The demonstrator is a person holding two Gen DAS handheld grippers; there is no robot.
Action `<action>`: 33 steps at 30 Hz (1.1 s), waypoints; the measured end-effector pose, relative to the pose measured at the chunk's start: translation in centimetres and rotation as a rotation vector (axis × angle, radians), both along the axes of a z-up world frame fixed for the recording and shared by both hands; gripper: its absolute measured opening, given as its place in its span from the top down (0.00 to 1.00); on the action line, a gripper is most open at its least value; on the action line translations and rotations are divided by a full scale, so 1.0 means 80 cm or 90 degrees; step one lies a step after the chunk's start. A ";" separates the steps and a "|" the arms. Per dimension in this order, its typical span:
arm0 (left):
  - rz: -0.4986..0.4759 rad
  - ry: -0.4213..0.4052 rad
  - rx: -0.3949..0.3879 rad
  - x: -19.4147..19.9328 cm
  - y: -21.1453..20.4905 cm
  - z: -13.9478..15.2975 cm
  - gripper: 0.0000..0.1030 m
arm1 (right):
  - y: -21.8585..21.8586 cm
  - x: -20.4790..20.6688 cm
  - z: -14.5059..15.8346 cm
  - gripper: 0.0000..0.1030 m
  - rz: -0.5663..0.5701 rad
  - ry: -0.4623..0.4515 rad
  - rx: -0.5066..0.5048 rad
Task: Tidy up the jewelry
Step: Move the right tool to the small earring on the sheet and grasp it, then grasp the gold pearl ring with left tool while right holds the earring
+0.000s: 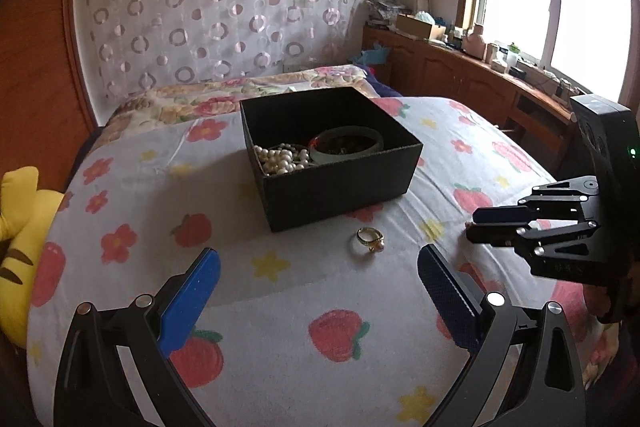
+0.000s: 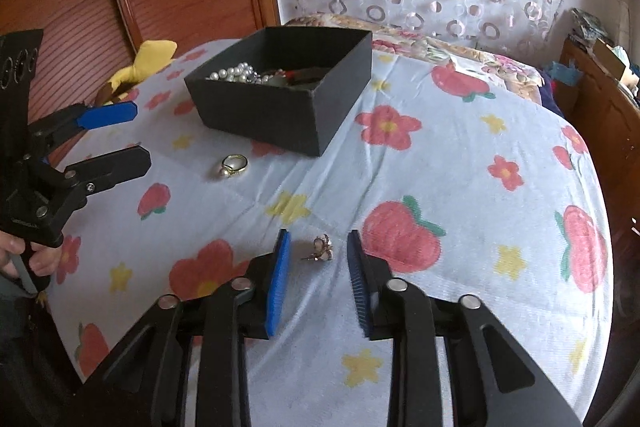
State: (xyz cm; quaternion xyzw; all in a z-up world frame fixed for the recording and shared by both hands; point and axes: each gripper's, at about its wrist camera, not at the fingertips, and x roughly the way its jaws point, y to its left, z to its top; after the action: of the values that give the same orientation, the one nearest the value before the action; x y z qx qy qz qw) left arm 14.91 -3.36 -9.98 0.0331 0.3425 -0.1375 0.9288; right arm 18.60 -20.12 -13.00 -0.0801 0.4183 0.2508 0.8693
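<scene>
Left tool (image 1: 318,269): I see it open, ring (image 1: 371,239) just ahead.
Right tool (image 2: 318,251): open around earring (image 2: 321,248).
Box (image 2: 256,115): beyond both, pearls (image 1: 280,158) inside.

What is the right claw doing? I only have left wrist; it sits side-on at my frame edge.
Observer: The right claw is open. A small rose-gold piece lies on the bed sheet between its fingers, and neither pad touches it.
Operator: And my left claw, seen from the side?
Observer: The left claw is open too, and its tips stop short of the gold ring, which lies in front of the black box.
</scene>
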 end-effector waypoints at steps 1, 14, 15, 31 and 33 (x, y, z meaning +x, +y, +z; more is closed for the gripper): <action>-0.001 0.001 0.001 0.000 -0.001 -0.001 0.07 | 0.001 0.001 -0.001 0.82 -0.002 0.003 -0.002; -0.038 0.026 0.026 0.002 -0.020 -0.010 0.07 | -0.019 -0.003 0.015 0.88 -0.003 -0.005 0.045; -0.042 0.030 0.028 0.004 -0.022 -0.011 0.07 | -0.022 -0.004 0.018 0.88 -0.005 -0.007 0.048; -0.086 0.074 0.040 0.029 -0.048 -0.021 0.57 | -0.044 -0.017 0.024 0.88 -0.020 -0.023 0.066; -0.085 0.075 0.045 0.031 -0.049 -0.023 0.60 | -0.045 -0.018 0.024 0.88 -0.020 -0.023 0.067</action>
State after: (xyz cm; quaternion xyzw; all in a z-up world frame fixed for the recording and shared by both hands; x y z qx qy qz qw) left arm 17.42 -7.31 -11.80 0.0807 0.3981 -0.1887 0.8941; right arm 17.13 -23.68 -11.08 -0.0321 0.3903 0.2575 0.8834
